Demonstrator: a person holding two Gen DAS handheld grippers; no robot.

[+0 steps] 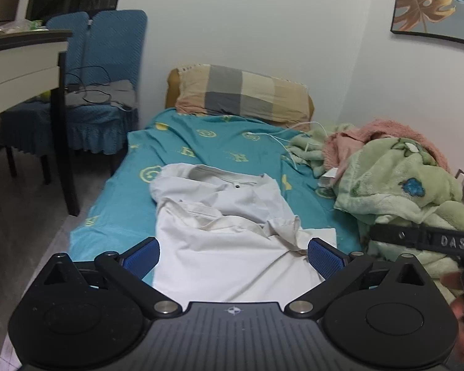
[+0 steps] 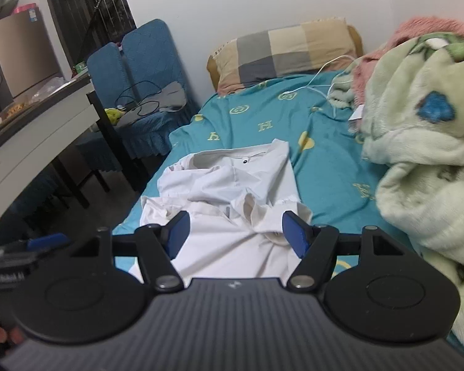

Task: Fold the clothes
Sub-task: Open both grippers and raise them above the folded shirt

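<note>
Fingers of left gripper and right gripper spread wide above crumpled white shirt on bed

Left gripper: near centre, blue pads spread wide, nothing between them, above the shirt's near part.
Shirt: white, crumpled, on the bed, collar at the far end.
Bed: teal sheet with yellow marks.
Pillow: checked, at the far end against the wall.
Blanket: green, heaped on the right, pink cloth behind it.
Cable: white, between pillow and blanket.
Chair: blue, far left, cords on its seat.
Desk: left edge.
Picture: top right, on the wall.
Right gripper: partly seen at the right edge, over the blanket.
</note>
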